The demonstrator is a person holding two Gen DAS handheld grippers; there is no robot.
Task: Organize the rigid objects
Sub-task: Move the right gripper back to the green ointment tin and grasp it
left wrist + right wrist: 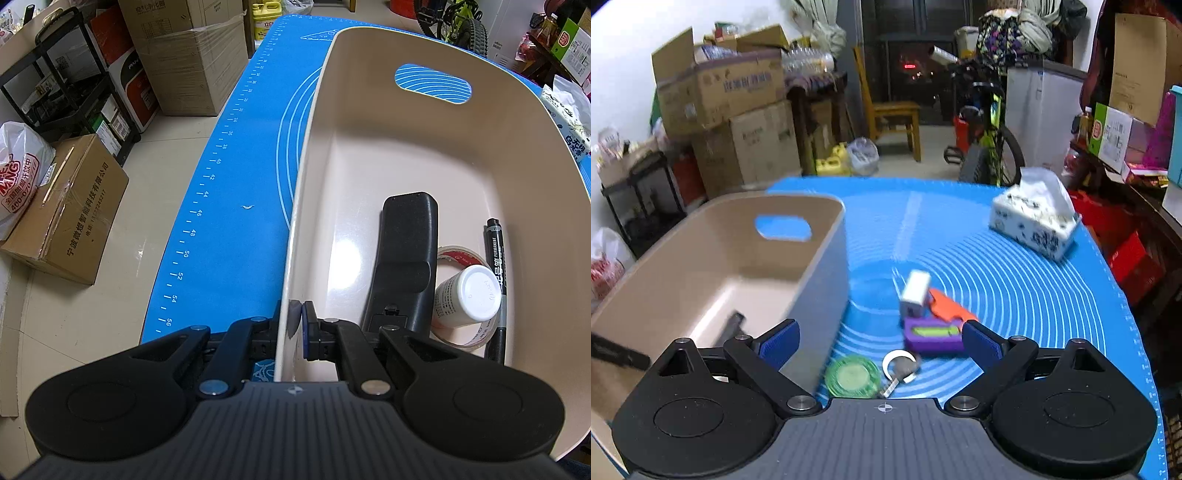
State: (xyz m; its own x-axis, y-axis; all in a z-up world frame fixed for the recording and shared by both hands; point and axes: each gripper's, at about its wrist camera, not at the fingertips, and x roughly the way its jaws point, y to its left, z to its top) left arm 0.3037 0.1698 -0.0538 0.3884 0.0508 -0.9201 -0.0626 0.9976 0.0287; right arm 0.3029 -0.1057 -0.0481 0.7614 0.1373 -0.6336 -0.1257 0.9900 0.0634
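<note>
My left gripper (297, 320) is shut on the near left wall of a beige plastic basket (369, 122). Inside the basket lie a black remote (402, 254), a white bottle (467, 297) on a tape roll (456, 258), and a black marker (496, 280). My right gripper (882, 341) is open above the blue mat (1015, 295), beside the basket (713, 266). Between its fingers lie a green disc (853, 376), a key with a white ring (901, 367), a purple and green block (932, 334), an orange piece (951, 306) and a white block (916, 288).
A tissue box (1036, 225) stands at the mat's far right. Cardboard boxes (70, 210), a black rack (62, 85) and a plastic bag (18, 173) sit on the floor to the left. A bicycle (990, 125) and a wooden chair (894, 114) stand beyond the table.
</note>
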